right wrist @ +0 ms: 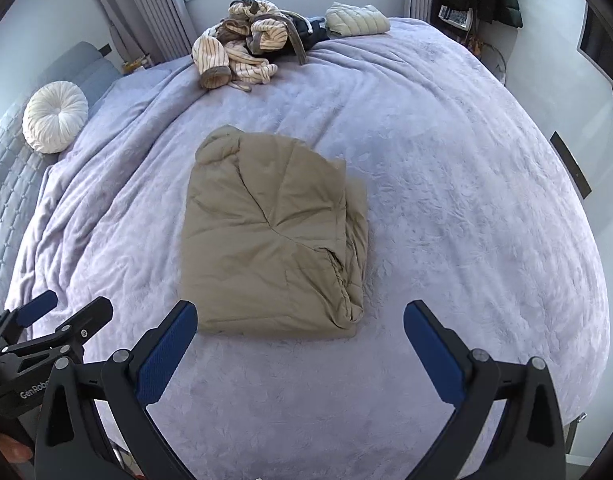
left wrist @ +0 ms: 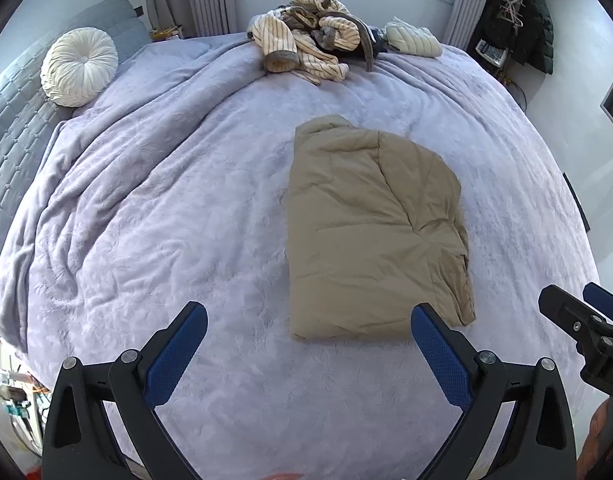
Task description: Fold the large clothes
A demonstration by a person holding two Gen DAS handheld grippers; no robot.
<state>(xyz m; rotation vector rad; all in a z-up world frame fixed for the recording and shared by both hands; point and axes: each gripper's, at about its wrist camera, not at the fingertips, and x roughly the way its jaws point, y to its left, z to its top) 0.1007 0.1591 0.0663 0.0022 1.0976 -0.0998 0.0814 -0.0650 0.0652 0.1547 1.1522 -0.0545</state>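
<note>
A tan padded jacket (left wrist: 370, 232) (right wrist: 270, 240) lies folded into a compact block on the lilac bedspread (left wrist: 186, 200) (right wrist: 446, 200). My left gripper (left wrist: 308, 320) hangs above the bed just in front of the jacket's near edge, wide open with nothing between its blue pads. My right gripper (right wrist: 300, 316) hovers over the same near edge, also wide open and holding nothing. Each gripper shows at the edge of the other's view: the right gripper (left wrist: 578, 312) and the left gripper (right wrist: 58, 320).
A heap of striped cream clothes (left wrist: 310, 36) (right wrist: 242, 44) and a folded pale quilted garment (left wrist: 412, 38) (right wrist: 356, 18) lie at the bed's far edge. A round white cushion (left wrist: 78, 66) (right wrist: 54, 116) rests by the grey headboard at left. Dark coats (left wrist: 526, 20) hang at right.
</note>
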